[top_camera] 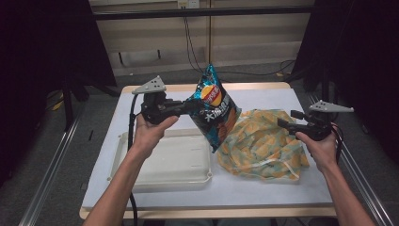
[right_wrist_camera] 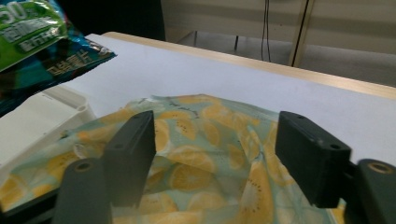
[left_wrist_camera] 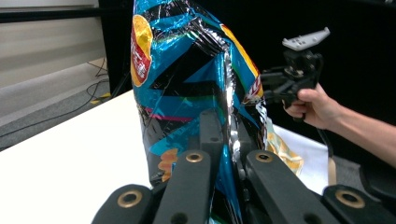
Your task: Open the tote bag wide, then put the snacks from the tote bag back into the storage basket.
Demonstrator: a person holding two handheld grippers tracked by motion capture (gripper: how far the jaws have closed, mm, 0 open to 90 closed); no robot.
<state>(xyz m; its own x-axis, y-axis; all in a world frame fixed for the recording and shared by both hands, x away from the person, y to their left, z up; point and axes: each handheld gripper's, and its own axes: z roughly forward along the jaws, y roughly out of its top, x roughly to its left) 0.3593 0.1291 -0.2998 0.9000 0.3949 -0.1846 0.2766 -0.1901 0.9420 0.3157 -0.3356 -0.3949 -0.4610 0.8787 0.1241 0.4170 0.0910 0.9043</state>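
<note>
A shiny blue crisp bag [top_camera: 214, 106] hangs in the air over the table, between the white tray [top_camera: 174, 162] and a cloth bag [top_camera: 263, 141] printed with yellow lemons. My left gripper [top_camera: 188, 107] is shut on the crisp bag's side; in the left gripper view the jaws pinch the foil of the crisp bag [left_wrist_camera: 187, 79]. My right gripper [top_camera: 288, 118] hovers open just above the cloth bag's right edge. In the right gripper view the lemon cloth bag [right_wrist_camera: 196, 154] lies under and between the spread jaws, and a corner of the crisp bag [right_wrist_camera: 42, 42] shows at top left.
The white tray sits empty at the front left of the white table [top_camera: 263, 96]. Black curtains stand at both sides, and cables run on the floor behind. In the left gripper view the right hand and its gripper [left_wrist_camera: 299, 74] show beyond the crisp bag.
</note>
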